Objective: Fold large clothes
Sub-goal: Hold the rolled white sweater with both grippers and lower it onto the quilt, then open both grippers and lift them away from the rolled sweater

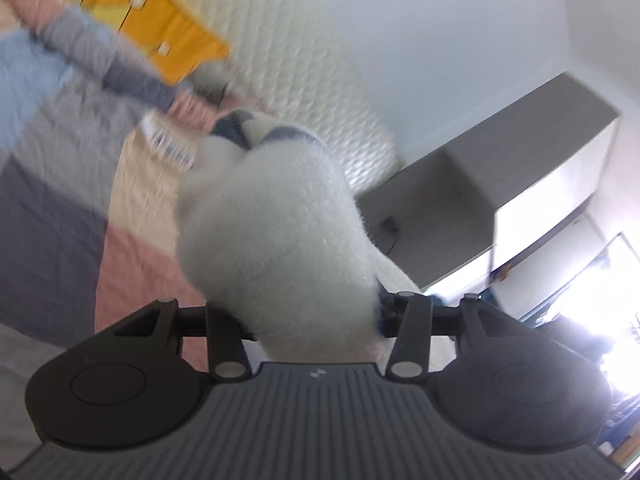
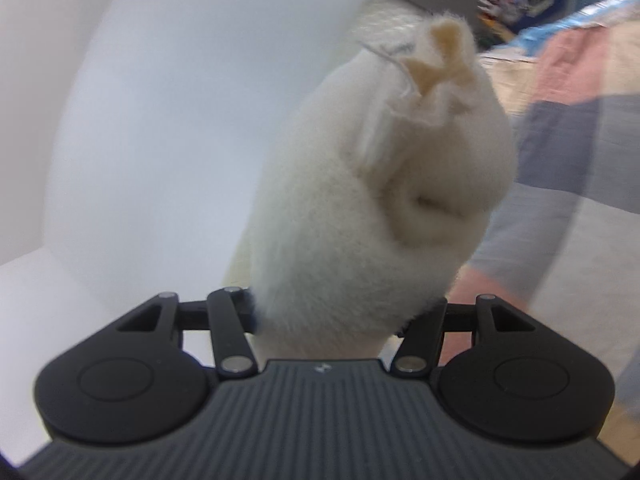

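Carrying the fluffy white garment (image 1: 276,236) above the patchwork bedspread (image 1: 52,216), I am keeping the left gripper (image 1: 296,316) and right gripper (image 2: 336,312) each clamped on a bunched wad of it, and I am trying to hold both ends level, taut, untwisted.

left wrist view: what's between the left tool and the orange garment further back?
In the left wrist view, the bunched white fleece garment fills the left tool and rises ahead of it; beyond lie the patchwork quilt and a grey sleeve, before the orange garment.
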{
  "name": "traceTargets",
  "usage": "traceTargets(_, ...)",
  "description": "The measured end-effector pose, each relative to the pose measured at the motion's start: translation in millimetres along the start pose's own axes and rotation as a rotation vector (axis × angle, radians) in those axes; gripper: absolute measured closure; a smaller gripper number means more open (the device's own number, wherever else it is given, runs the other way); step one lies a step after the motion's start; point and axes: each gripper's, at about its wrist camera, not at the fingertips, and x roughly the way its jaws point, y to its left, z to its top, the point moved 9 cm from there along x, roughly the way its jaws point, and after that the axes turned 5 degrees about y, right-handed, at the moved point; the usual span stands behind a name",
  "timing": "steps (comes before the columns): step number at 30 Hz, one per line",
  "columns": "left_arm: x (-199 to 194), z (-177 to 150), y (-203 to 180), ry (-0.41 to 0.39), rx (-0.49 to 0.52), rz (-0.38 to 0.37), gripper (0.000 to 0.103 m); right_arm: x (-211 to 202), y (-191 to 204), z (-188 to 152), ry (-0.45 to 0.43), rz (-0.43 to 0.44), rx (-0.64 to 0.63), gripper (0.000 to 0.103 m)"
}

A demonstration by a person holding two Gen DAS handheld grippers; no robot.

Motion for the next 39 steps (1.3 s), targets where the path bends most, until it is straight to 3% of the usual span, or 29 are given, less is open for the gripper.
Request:
traceTargets(6,78.3,-39.5,67.5,0.085,-0.009,0.068,0.051,14.2,-98.4,-8.2,-0.001,-0.090,0.118,0.044)
traceTargets(11,118.3,-67.0,126.1,0.157,-0.005,0.130,0.051,10.9,-166.7,-41.4,0.013,-0.148,0.207,0.044)
traceTargets(13,126.1,-71.8,146.5,0.142,-0.019,0.123,0.049,8.3,-183.4,-53.9,0.010,-0.125,0.234,0.044)
traceTargets(17,127.7,-77.5,164.6,0.130,-0.015,0.089,0.048,-3.5,-182.1,-69.3,-0.003,-0.087,0.200,0.043)
traceTargets(20,118.1,-80.4,155.0,0.143,0.013,0.115,0.047,-4.8,-188.9,-71.5,-0.007,-0.088,0.195,0.042)
traceTargets(24,107.1,-86.3,145.6,0.194,0.015,0.173,0.039,-11.3,-189.2,-74.7,0.002,-0.153,0.257,0.038)
traceTargets(28,78.9,-94.6,144.0,0.223,-0.009,0.217,0.032,-34.9,-175.4,-89.7,-0.003,-0.254,0.187,0.036)
traceTargets(35,18.2,-107.6,110.9,0.221,0.211,0.332,0.027,-86.0,-151.4,-125.0,-0.018,-0.317,0.135,0.036)
traceTargets(39,-11.5,-117.1,83.9,0.226,0.317,0.376,0.027,-98.3,-111.8,-133.1,-0.014,-0.303,0.080,0.036)
